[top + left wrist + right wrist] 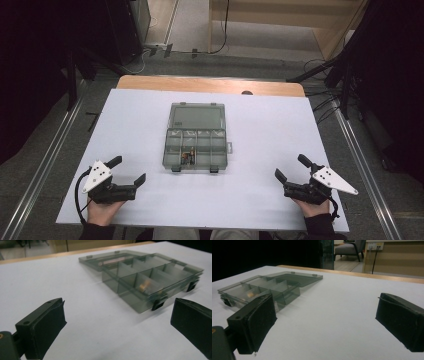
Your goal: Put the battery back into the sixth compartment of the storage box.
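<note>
Smoky translucent grey plastic organiser box (195, 145) sitting mid-bench on the white sheet (125, 120), lid (196, 116) folded flat out behind, divided tray facing up. Something small and brownish-gold (188, 157) resting in one of the near compartments, too blurry to identify. Two black latch tabs (176, 169) sticking out along the front edge.

Left tool (131, 170) hovering near the front-left corner of the bench, jaws spread wide, gripping nothing. Right tool (291, 167) mirroring it near the front-right corner, also gaping, also empty. Both well apart from the box.

Handling guess: looking light and fairly stiff, thin-walled hard plastic, so probably slick against the pads and prone to skating across the sheet if nudged. Likely flexing or cracking if squeezed hard across the thin dividers. Probably best pinching a side wall or the front rim near a latch tab, keeping the tray level so the small piece isn't rattling out. For closing, catching the far lid edge and swinging it over, steadying the tray with the other tool.
</note>
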{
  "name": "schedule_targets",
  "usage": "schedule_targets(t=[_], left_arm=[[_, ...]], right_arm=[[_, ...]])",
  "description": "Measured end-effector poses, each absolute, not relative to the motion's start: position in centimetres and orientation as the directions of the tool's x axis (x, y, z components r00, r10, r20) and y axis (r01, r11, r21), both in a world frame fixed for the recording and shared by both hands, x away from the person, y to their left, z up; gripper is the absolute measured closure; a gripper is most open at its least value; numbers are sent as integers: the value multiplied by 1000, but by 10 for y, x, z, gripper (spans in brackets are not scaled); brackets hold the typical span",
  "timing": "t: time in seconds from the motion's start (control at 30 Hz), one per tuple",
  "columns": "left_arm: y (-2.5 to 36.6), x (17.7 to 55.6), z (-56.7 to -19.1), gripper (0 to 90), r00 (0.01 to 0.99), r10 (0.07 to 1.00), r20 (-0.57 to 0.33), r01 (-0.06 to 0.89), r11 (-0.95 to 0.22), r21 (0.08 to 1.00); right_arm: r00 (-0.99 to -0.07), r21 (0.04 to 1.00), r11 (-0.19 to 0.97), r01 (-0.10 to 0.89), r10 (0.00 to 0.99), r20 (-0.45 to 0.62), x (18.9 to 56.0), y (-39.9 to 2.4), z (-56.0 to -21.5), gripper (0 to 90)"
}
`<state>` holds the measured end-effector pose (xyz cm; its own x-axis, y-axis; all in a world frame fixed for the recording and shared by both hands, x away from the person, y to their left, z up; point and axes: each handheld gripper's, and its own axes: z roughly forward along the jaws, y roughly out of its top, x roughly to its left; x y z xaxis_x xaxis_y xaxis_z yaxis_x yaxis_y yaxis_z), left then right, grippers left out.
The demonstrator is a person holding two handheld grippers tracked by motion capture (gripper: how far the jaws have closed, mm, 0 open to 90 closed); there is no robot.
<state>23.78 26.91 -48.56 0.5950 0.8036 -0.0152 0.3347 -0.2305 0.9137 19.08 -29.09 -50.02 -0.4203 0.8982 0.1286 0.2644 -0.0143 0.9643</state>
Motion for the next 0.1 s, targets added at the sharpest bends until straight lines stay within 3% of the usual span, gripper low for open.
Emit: schedule_targets(t=[0.1], left_arm=[[272, 239, -486, 0, 579, 815, -20, 366, -238, 900]], right_arm=[[-407, 959, 8, 283, 907, 112, 192, -292, -500, 31]])
